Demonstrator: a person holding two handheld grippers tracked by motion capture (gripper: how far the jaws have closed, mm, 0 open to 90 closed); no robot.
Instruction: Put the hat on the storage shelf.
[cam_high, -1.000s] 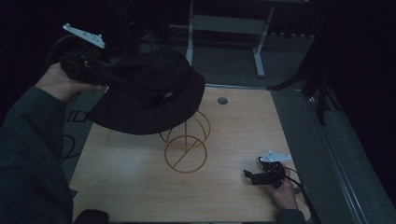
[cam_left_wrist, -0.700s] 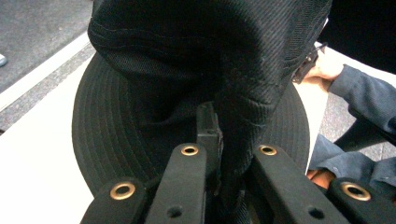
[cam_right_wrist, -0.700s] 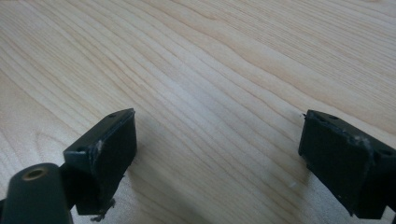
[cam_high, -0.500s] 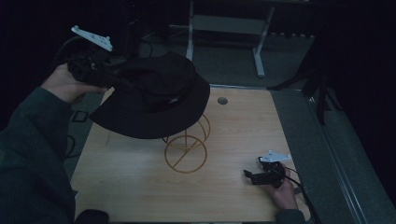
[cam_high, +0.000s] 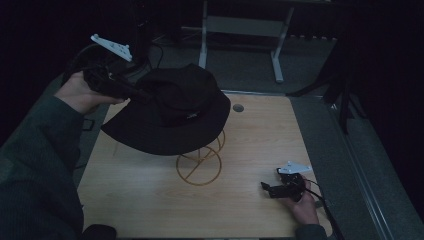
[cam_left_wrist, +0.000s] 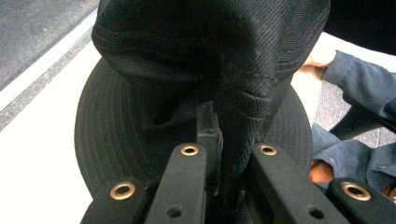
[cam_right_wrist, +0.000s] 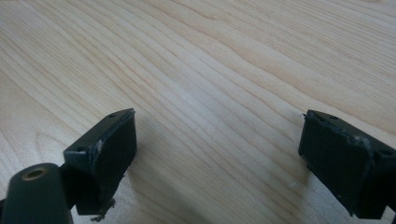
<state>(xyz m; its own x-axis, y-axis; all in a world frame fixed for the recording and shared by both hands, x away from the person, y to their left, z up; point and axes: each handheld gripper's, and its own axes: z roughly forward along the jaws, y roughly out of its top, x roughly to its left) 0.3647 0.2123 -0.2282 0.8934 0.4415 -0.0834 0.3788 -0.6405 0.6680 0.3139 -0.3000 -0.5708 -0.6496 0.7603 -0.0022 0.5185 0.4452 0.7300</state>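
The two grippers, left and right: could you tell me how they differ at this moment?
The left gripper is shut on the black hat above the wire stand; the right gripper is open and empty. Left is raised; right rests low on the table. Both have black jaws.

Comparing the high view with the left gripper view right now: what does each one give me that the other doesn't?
High view alone: the gold wire stand under the hat, the wooden table, and the right claw resting low near the table's right edge. Left gripper view alone: the close-up of the grip, a fold of the crown fabric pinched between the jaws, with stitching visible on the brim. Both: the black hat held in the left claw, plus a hand and sleeve of the person.
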